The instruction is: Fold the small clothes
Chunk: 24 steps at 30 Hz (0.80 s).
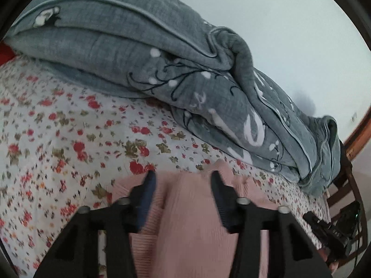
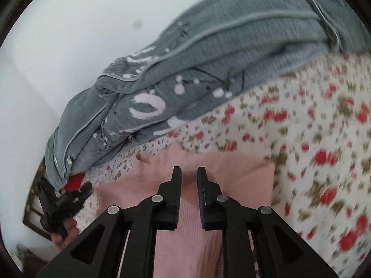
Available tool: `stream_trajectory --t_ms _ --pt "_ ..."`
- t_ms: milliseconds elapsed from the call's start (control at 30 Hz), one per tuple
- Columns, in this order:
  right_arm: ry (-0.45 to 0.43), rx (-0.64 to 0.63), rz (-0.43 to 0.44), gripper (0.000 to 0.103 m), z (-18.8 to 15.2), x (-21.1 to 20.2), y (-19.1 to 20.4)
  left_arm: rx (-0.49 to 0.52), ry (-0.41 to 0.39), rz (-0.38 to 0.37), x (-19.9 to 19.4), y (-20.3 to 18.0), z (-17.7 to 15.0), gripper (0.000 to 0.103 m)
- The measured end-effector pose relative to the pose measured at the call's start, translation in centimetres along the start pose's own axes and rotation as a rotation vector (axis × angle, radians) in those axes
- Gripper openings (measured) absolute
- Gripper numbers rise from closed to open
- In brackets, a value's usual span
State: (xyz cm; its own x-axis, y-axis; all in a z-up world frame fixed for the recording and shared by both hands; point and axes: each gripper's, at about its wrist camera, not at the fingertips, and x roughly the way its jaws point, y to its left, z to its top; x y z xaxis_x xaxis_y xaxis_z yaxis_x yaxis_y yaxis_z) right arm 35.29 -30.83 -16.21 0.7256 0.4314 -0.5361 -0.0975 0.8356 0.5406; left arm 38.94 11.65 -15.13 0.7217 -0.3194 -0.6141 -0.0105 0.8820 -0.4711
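A pink ribbed knit garment [image 1: 185, 220] lies on the floral bed sheet [image 1: 58, 139], close under both grippers. My left gripper [image 1: 183, 178] is open, its fingers spread wide just above the garment's far edge. In the right wrist view the same pink garment [image 2: 243, 176] lies partly folded on the sheet [image 2: 313, 139]. My right gripper [image 2: 189, 170] hovers over its middle with a narrow gap between the fingers and nothing between them. The other gripper [image 2: 62, 203] shows at the lower left, held in a hand.
A bulky grey quilt with white print [image 1: 162, 53] is piled along the far side of the bed, also in the right wrist view [image 2: 208, 69]. A wooden chair [image 1: 347, 185] stands beyond the bed's right end. A pale wall is behind.
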Motion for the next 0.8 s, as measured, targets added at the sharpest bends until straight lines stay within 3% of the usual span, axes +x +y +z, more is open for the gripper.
stream_trajectory --t_ms 67,200,333,400,433,467,500,533,633,733,800 --pt "-0.011 -0.064 -0.025 0.037 -0.3 -0.2 0.4 0.026 0.009 -0.025 0.0 -0.1 -0.2 0.06" --pt "0.054 -0.129 -0.066 0.039 -1.4 1.8 0.8 0.093 0.063 0.014 1.7 -0.9 -0.7 0.061" --pt "0.128 -0.137 -0.152 0.039 -2.5 4.5 -0.2 0.201 0.089 0.144 4.0 -1.9 -2.0 0.059" --pt "0.144 -0.138 -0.164 0.038 -3.0 5.5 -0.8 0.227 0.075 0.189 4.6 -2.0 -2.6 0.042" --pt "0.141 -0.145 -0.169 0.036 -3.1 5.7 -0.9 0.232 0.068 0.227 5.0 -1.8 -3.0 0.025" --pt "0.133 -0.155 -0.178 0.028 -3.1 5.7 -0.9 0.225 0.062 0.249 5.2 -1.5 -3.2 0.014" --pt "0.128 -0.159 -0.182 0.022 -3.1 5.7 -0.9 0.215 0.057 0.225 5.1 -1.1 -3.4 0.013" --pt "0.124 -0.163 -0.177 0.006 -3.2 5.7 -0.8 0.198 0.035 0.192 4.6 -0.7 -3.4 0.011" --pt "0.054 -0.187 -0.136 0.006 -3.2 4.4 -0.3 0.147 -0.066 0.072 2.1 0.4 -3.0 0.007" --pt "-0.055 -0.185 -0.08 0.006 -2.7 2.3 0.1 0.124 -0.118 0.03 0.7 0.7 -2.5 0.007" --pt "-0.091 -0.212 -0.079 0.006 -2.1 1.5 0.9 0.128 -0.121 0.042 0.3 0.4 -1.9 0.007"
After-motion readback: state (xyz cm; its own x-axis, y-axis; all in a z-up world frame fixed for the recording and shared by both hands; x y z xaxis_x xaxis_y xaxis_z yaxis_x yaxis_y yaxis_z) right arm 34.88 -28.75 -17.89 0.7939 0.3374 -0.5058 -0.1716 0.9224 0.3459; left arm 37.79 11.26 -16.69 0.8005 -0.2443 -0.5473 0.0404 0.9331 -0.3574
